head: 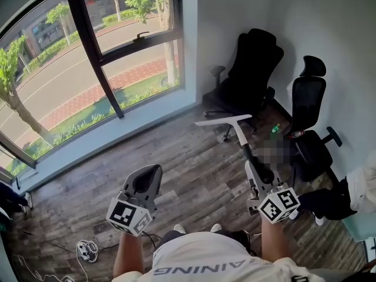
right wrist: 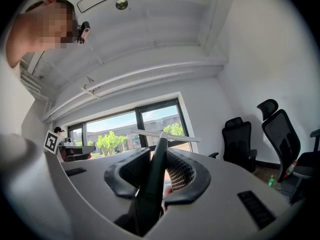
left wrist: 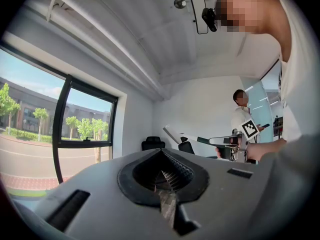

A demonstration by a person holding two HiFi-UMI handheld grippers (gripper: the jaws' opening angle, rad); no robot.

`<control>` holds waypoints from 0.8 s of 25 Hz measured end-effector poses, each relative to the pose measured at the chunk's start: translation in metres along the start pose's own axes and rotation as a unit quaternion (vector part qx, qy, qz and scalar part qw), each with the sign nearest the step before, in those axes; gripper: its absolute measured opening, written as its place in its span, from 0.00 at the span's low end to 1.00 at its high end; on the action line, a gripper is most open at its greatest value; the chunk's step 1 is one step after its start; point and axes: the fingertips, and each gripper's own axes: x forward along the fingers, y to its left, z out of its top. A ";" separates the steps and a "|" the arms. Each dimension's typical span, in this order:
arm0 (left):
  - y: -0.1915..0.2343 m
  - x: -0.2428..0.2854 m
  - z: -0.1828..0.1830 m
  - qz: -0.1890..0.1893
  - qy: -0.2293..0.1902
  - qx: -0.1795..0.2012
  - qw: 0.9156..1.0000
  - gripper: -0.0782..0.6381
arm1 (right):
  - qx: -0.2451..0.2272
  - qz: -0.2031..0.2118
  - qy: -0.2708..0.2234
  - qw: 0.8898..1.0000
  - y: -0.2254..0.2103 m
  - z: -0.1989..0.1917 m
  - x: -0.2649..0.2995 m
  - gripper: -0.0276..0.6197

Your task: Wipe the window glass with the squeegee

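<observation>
Wiping has not begun. The right gripper (head: 256,175) is clamped on the squeegee (head: 238,131) by its handle, blade pointing forward over the floor (head: 194,169), well apart from the window glass (head: 53,87) off to the left. Next, the blade must swing left and press flat against the glass. The left gripper (head: 145,178), jaws together on nothing, is held low alongside, both pointing forward.

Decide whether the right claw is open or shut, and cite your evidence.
Shut on the squeegee: the right gripper view shows the jaws of the right claw pressing its dark handle from both sides.
</observation>
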 end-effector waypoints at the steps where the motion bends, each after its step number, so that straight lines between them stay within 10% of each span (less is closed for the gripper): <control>1: 0.001 -0.001 0.000 0.000 0.000 0.001 1.000 0.13 | -0.001 -0.001 0.002 1.000 0.002 -0.001 0.000 0.19; 20: 0.092 -0.059 -0.028 0.000 0.001 -0.015 1.000 0.13 | -0.011 -0.033 0.006 0.999 0.071 -0.026 0.054 0.19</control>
